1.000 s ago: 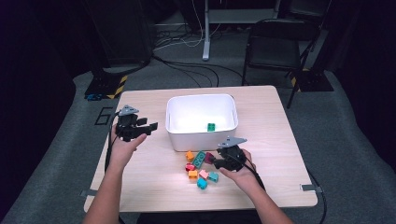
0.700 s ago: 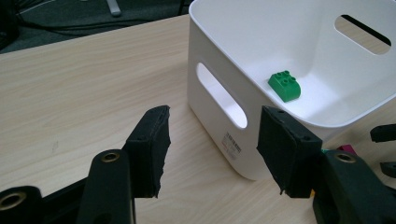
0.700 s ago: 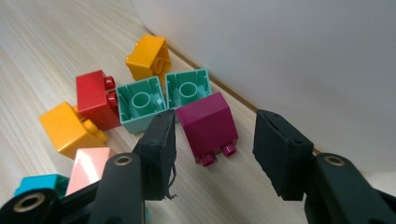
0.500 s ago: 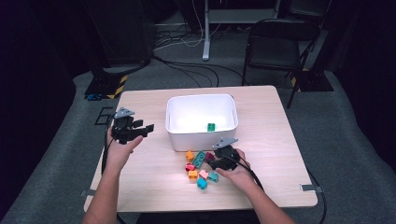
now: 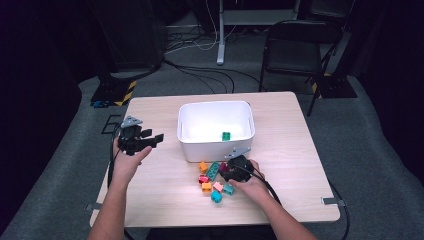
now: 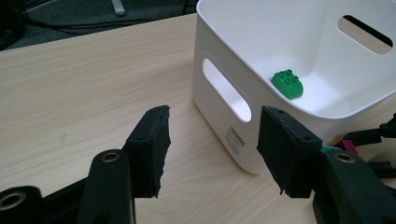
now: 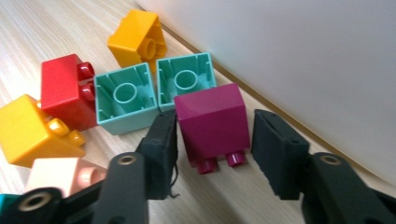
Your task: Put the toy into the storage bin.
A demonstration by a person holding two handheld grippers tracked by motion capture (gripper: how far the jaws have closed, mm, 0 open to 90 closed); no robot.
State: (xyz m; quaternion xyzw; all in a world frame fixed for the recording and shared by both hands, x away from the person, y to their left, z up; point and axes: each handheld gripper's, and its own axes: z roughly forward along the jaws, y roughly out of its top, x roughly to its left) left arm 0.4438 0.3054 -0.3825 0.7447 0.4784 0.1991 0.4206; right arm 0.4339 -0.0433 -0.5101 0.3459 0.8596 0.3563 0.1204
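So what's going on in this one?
A person is sorting toy bricks at a table into a white bin. The right gripper is down among the loose bricks by the bin, its jaws just closing around a magenta brick with a small gap on one side, so no firm grip shows. The left gripper hangs open beside the bin. One green brick lies inside.

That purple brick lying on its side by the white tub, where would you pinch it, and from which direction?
Grip the magenta brick across its two flat side faces, coming in along the table from its stud end, as the right gripper does. It lies tipped over with its studs pointing at the gripper, so those smooth parallel sides face the jaws. The white bin stands close on one side, leaving little room there.
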